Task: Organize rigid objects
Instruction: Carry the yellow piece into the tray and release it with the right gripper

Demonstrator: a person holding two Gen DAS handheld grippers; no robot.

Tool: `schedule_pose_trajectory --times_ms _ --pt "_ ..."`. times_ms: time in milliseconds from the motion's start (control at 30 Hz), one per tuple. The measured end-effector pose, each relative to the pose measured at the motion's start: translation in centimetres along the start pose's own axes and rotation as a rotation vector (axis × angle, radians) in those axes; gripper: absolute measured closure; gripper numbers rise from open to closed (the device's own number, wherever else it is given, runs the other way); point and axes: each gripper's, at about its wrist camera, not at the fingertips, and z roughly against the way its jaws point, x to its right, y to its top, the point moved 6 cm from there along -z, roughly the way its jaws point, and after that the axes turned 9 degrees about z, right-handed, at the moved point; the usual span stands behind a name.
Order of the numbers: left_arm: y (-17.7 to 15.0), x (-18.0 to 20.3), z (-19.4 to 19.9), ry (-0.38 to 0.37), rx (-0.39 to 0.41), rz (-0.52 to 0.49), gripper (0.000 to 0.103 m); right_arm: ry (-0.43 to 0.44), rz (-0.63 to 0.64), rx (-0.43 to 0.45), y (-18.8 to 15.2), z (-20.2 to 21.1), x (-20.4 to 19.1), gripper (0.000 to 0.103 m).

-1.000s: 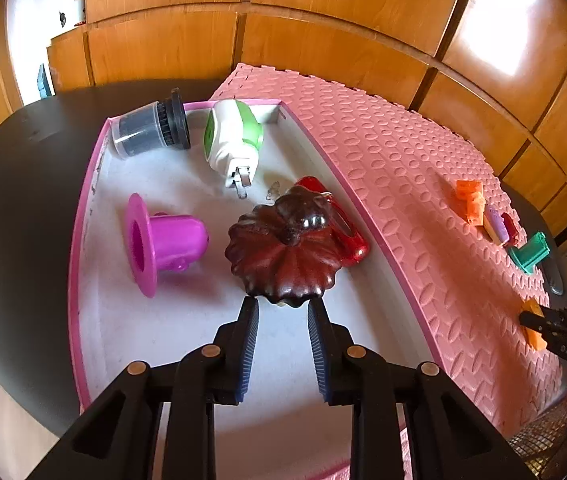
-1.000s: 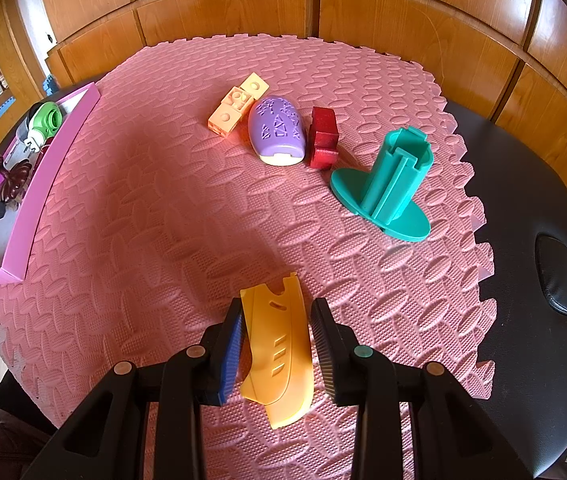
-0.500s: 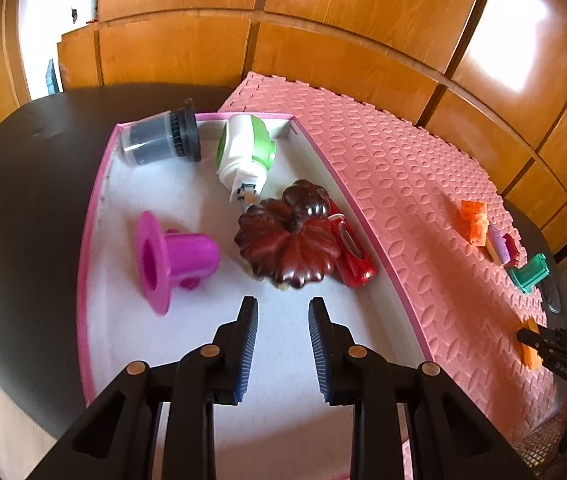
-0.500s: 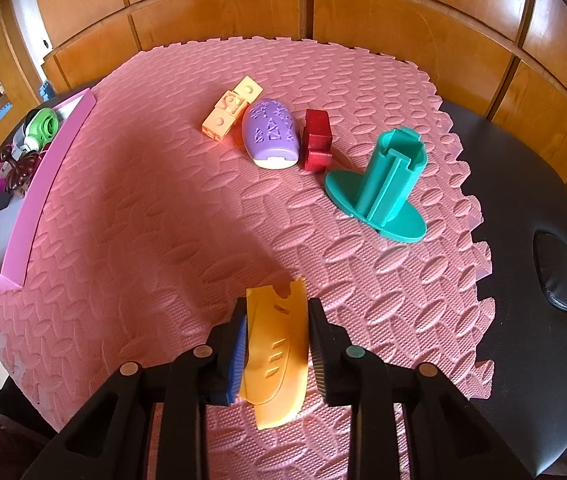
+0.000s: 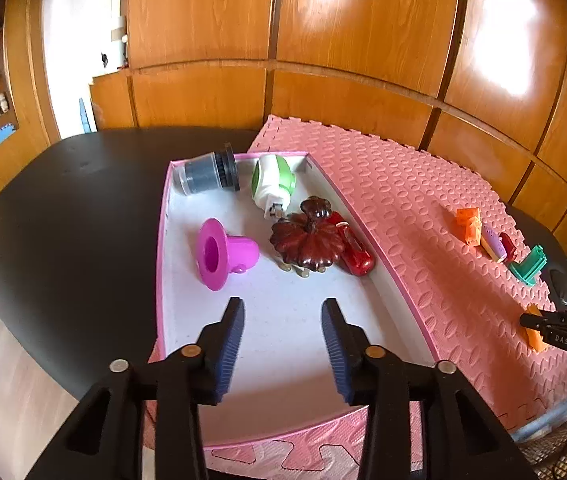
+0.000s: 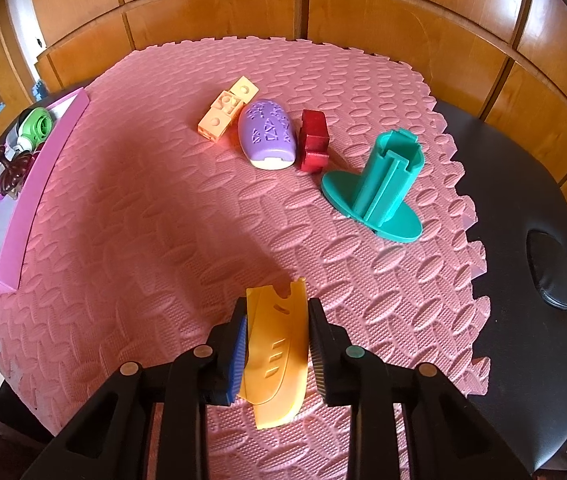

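1. Since a second ago, the left gripper (image 5: 282, 344) is pulling up and back from the brown flower-shaped piece (image 5: 306, 245), which is now lying well ahead of its fingertips inside the pink-rimmed tray (image 5: 160, 264).
2. Its jaws are opening, with nothing between them but bare tray floor.
3. Also lying in the tray are a magenta cup (image 5: 223, 253), a grey jar (image 5: 208, 173), a white and green plug (image 5: 273, 185) and a red piece (image 5: 354, 251), which is touching the brown one.
4. The right gripper (image 6: 276, 337) is clamping the yellow piece (image 6: 277, 346) on the pink foam mat (image 6: 131, 216), both pads pressing on its sides.
5. Farther along the mat are sitting an orange block (image 6: 228, 109), a purple oval (image 6: 269, 134), a dark red block (image 6: 314, 140) and a teal stand (image 6: 379, 189).
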Motion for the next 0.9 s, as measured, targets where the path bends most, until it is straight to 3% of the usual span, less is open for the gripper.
schedule_pose_trajectory --times_ms 267,900 --pt "-0.1 -0.5 0.3 0.009 0.005 0.012 0.058 0.032 0.035 0.019 0.4 0.5 -3.1 0.076" --pt "-0.8 -1.9 -0.1 0.018 -0.021 0.050 0.058 0.274 0.178 0.152 5.6 3.9 -15.8 0.076"
